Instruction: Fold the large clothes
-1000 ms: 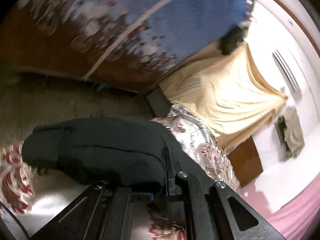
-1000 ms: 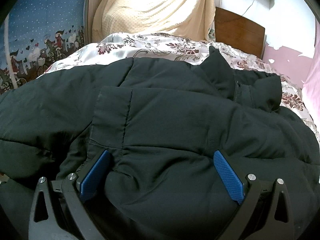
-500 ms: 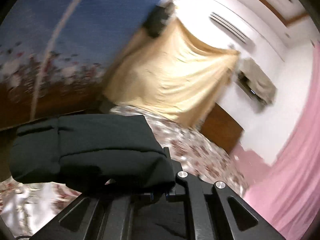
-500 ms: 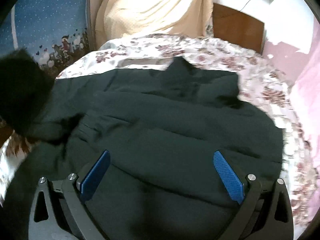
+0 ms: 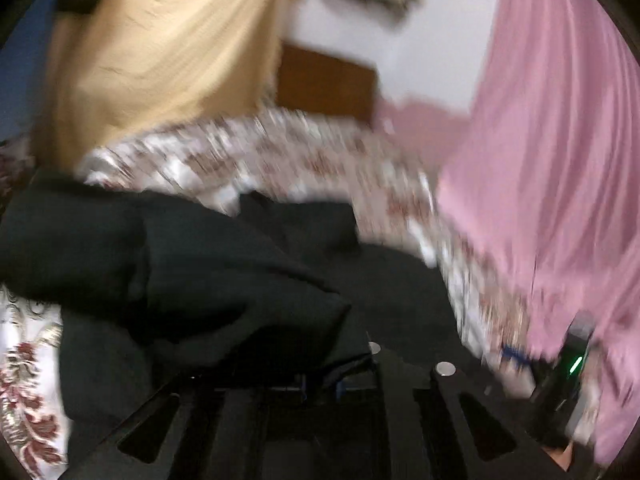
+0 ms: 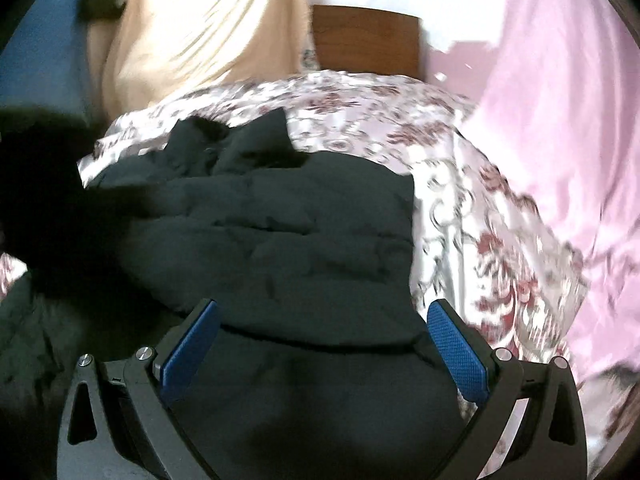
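Note:
A large black padded jacket (image 6: pixel 288 240) lies on a bed with a floral cover (image 6: pixel 480 216). My left gripper (image 5: pixel 320 380) is shut on a black sleeve of the jacket (image 5: pixel 160 264), held lifted over the jacket's body; the fold hides the jaws. My right gripper (image 6: pixel 320 344) is open, its blue pads (image 6: pixel 460 356) wide apart, just above the jacket's near part and holding nothing. The lifted sleeve shows as a dark blur at the left of the right wrist view (image 6: pixel 44 192).
A pink curtain (image 6: pixel 560 120) hangs at the right of the bed. A beige cloth (image 6: pixel 200 32) and a brown headboard (image 6: pixel 364 40) are at the far end. The right gripper's body (image 5: pixel 568 380) with a green light shows at the lower right of the left wrist view.
My left gripper has swung right with the sleeve, from over the left bed edge to over the jacket. My right gripper has drawn back and turned right, staying open.

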Motion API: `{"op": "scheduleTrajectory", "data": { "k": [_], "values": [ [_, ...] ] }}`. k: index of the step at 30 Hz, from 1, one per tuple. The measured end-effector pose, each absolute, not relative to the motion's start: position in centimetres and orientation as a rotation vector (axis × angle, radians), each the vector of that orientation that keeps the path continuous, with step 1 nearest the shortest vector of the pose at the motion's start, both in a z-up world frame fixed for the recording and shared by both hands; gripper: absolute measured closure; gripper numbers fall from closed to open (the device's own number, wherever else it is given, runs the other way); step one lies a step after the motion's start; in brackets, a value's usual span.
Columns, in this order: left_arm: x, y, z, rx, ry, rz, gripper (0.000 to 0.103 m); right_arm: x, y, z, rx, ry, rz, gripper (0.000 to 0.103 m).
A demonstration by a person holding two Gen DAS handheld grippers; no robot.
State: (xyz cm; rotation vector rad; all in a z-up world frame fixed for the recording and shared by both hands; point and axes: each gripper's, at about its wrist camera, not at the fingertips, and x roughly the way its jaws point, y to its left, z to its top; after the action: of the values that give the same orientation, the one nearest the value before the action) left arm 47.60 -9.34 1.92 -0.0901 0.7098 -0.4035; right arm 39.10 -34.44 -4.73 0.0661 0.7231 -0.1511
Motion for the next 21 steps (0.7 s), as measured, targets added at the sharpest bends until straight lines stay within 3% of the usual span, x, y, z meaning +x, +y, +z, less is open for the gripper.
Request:
{"op": "scheduleTrajectory", "data": {
  "k": [4, 7, 8, 9, 11, 21],
  "values": [
    [48.0, -12.1, -3.1, 0.001, 0.886, -0.432, 0.088, 38.2, -36.2, -6.0, 0.155, 0.673, -0.153, 0.001],
    [46.1, -12.2, -4.7, 0.044, 0.882, -0.482, 0.076, 37.7, -37.5, -7.1, 0.225, 0.661, -0.155, 0.001],
    [45.7, -12.2, -4.7, 0.047, 0.88, -0.513, 0.062, 37.5, -37.6, -7.6, 0.239, 0.664, -0.154, 0.001],
    [44.9, -12.2, -4.8, 0.039, 0.881, -0.572, 0.034, 37.6, -38.0, -8.0, 0.258, 0.673, -0.15, 0.001],
    [43.3, -11.8, -4.3, 0.002, 0.863, -0.663, 0.009, 37.9, -38.5, -9.0, 0.294, 0.696, -0.146, 0.001],
    [38.2, -7.6, -0.7, -0.084, 0.818, -0.746, 0.009, 37.7, -38.8, -10.1, 0.323, 0.692, -0.131, 0.001]
  ]
}}
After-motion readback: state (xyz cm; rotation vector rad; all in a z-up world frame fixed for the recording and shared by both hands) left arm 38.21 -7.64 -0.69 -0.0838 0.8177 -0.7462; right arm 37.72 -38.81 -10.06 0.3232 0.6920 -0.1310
